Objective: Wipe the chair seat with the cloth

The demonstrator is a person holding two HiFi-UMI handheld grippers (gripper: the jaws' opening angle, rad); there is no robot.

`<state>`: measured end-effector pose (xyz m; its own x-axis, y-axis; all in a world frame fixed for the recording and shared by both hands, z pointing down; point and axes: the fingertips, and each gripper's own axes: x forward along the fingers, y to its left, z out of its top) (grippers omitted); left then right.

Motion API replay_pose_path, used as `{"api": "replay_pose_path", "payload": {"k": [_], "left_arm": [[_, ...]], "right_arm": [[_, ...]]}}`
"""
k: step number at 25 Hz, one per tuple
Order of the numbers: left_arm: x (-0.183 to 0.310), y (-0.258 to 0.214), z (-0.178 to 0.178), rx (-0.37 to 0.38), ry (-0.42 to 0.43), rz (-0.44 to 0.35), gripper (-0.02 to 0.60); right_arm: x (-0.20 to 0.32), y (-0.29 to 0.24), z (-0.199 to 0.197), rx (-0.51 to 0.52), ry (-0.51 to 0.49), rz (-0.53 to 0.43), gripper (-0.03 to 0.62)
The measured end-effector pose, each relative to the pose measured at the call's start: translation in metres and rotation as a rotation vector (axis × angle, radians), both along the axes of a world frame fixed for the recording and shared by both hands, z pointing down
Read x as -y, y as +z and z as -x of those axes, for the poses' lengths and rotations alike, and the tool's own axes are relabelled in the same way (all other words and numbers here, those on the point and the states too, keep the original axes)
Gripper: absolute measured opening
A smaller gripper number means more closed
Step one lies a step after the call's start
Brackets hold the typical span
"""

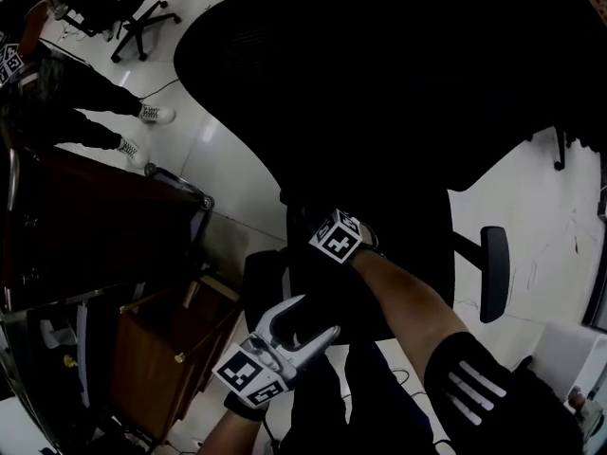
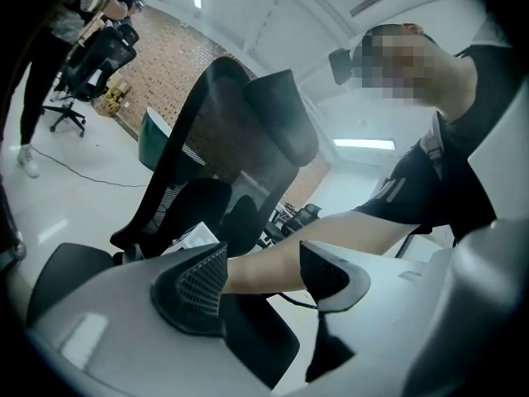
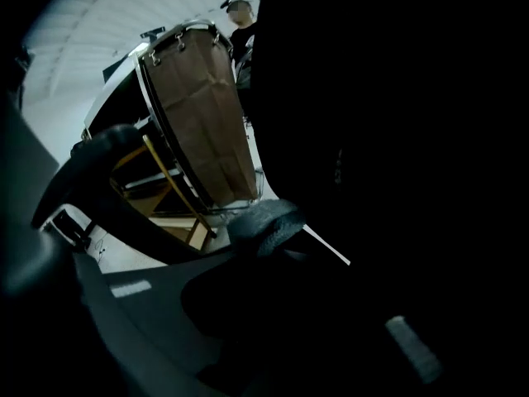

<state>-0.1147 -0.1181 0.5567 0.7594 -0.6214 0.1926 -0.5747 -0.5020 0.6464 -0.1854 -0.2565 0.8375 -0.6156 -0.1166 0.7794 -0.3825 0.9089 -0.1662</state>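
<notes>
Two grippers sit low in the head view: left gripper (image 1: 320, 315), white jaws spread, grips nothing; right gripper (image 3: 266, 226), clenched, reaches over the black office-chair seat (image 1: 408, 254).

Left gripper (image 2: 260, 263): I see its jaws standing apart, both tips low in front of the mesh chair.
Mesh chair (image 2: 219, 139): black and upright, with a headrest on top.
Forearm (image 2: 331, 234): bare, it passes beyond the jaw tips, to the right of the mesh chair.
Second chair (image 2: 95, 60): black, far to the left of the mesh chair.
Brick wall (image 2: 161, 73): behind the mesh chair.
</notes>
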Motion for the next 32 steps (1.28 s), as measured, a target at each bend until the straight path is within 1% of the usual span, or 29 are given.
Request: {"api": "replay_pose_path", "payload": {"k": [3, 7, 10, 14, 16, 18, 20, 22, 24, 25, 27, 29, 32], "left_arm": [[0.005, 0.014, -0.006, 0.010, 0.005, 0.017, 0.300], [0.009, 0.022, -0.012, 0.011, 0.004, 0.034, 0.299], [0.008, 0.026, -0.024, 0.008, 0.028, 0.048, 0.300], [0.008, 0.030, -0.041, -0.002, 0.058, 0.061, 0.299], [0.008, 0.032, -0.048, 0.000, 0.074, 0.066, 0.300], [0.008, 0.034, -0.055, 0.006, 0.095, 0.064, 0.299], [0.008, 0.032, -0.060, 0.010, 0.114, 0.056, 0.299], [0.009, 0.030, -0.064, 0.010, 0.120, 0.049, 0.299], [0.010, 0.028, -0.065, 0.012, 0.121, 0.045, 0.299], [0.009, 0.027, -0.065, 0.013, 0.120, 0.043, 0.299], [0.007, 0.026, -0.062, 0.016, 0.115, 0.042, 0.299], [0.005, 0.026, -0.057, 0.021, 0.106, 0.046, 0.299], [0.000, 0.027, -0.048, 0.035, 0.087, 0.055, 0.300]], "right_arm": [[0.001, 0.032, -0.016, -0.069, -0.037, -0.004, 0.028], [0.006, 0.050, -0.064, -0.108, -0.006, -0.011, 0.028], [0.015, 0.060, -0.129, -0.169, 0.051, -0.016, 0.028], [0.028, 0.064, -0.236, -0.255, 0.182, -0.017, 0.028], [0.036, 0.060, -0.283, -0.287, 0.245, -0.033, 0.028], [0.044, 0.053, -0.320, -0.319, 0.298, -0.051, 0.028], [0.049, 0.045, -0.354, -0.373, 0.358, -0.065, 0.028], [0.055, 0.040, -0.374, -0.395, 0.406, -0.076, 0.028], [0.058, 0.036, -0.378, -0.395, 0.445, -0.076, 0.028], [0.057, 0.034, -0.374, -0.389, 0.461, -0.070, 0.028], [0.050, 0.030, -0.346, -0.340, 0.458, -0.059, 0.028], [0.036, 0.028, -0.294, -0.259, 0.401, -0.039, 0.028], [0.003, 0.025, -0.196, -0.144, 0.286, 0.005, 0.028]]}}
